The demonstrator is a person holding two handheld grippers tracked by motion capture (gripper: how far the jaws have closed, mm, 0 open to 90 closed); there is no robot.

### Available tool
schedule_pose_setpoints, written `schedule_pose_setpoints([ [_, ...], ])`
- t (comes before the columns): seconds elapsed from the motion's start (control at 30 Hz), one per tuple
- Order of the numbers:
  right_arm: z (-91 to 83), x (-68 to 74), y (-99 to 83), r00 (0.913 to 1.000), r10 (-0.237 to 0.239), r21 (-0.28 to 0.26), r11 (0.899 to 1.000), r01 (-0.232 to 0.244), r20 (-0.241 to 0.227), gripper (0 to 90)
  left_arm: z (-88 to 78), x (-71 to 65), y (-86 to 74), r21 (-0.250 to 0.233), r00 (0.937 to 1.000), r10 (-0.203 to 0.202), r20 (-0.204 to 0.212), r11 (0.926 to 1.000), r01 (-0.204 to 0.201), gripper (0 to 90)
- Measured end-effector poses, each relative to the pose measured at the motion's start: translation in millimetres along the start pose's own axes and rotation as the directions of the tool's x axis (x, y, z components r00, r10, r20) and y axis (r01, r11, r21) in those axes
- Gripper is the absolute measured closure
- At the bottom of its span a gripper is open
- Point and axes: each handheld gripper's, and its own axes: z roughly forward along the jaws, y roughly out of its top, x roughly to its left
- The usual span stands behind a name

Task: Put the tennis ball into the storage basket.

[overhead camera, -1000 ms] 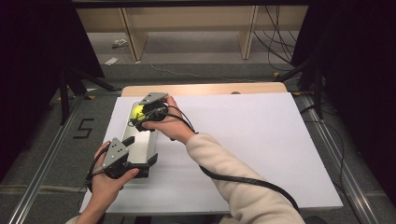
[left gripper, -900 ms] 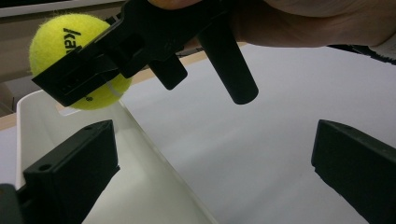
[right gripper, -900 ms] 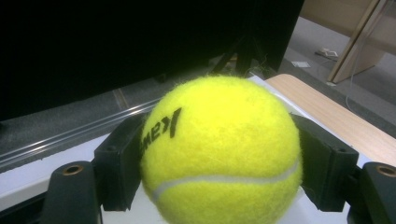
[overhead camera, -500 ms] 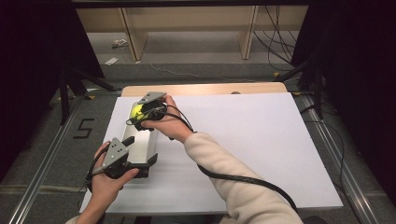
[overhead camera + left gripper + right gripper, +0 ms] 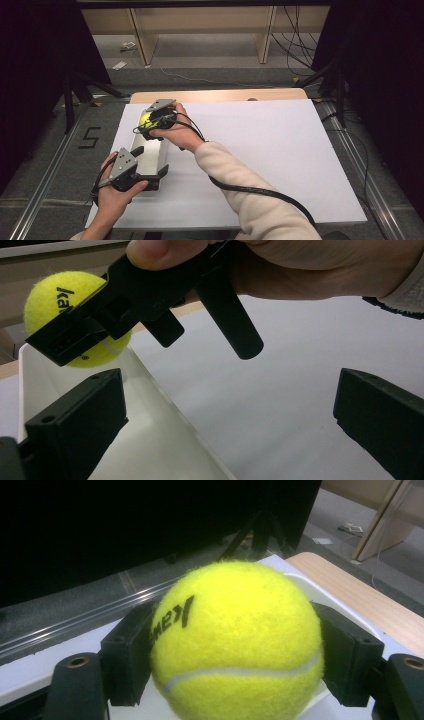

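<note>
Two grippers work one white tray: nearest, the left gripper holds its near end, jaws apart astride the wall; farther, the right gripper clamps the tennis ball directly above the tray's far end.

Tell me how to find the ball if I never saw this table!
Look at the white table, then at the long white tray near its left side. Over the tray's far end, the right gripper squeezes a fuzzy yellow tennis ball with black letters, the brightest thing there.
</note>
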Motion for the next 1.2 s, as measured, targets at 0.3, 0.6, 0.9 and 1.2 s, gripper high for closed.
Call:
schedule_pose_setpoints([
  [0.3,4.6,0.2,0.9,1.0,0.003,0.008,1.0,-0.003,0.002,26.5,-0.1,-0.1,0.1,-0.001,1.0,0.001,0.0,1.0,-0.001,0.0],
  [0.6,9.4,0.9,-0.5,1.0,0.005,0.022,1.0,-0.005,0.002,26.4,-0.2,0.1,0.0,0.0,1.0,0.002,0.0,1.0,-0.002,0.0],
  [0.9,12.8,1.2,-2.0,1.0,0.003,0.031,1.0,-0.003,0.001,26.4,-0.4,0.0,0.1,-0.001,1.0,0.003,0.0,1.0,-0.003,0.0],
  [1.2,16.4,2.5,-4.2,1.0,0.0,0.038,0.999,0.0,0.002,26.4,-0.5,0.2,0.0,-0.002,1.0,0.001,0.0,1.0,-0.001,0.0],
])
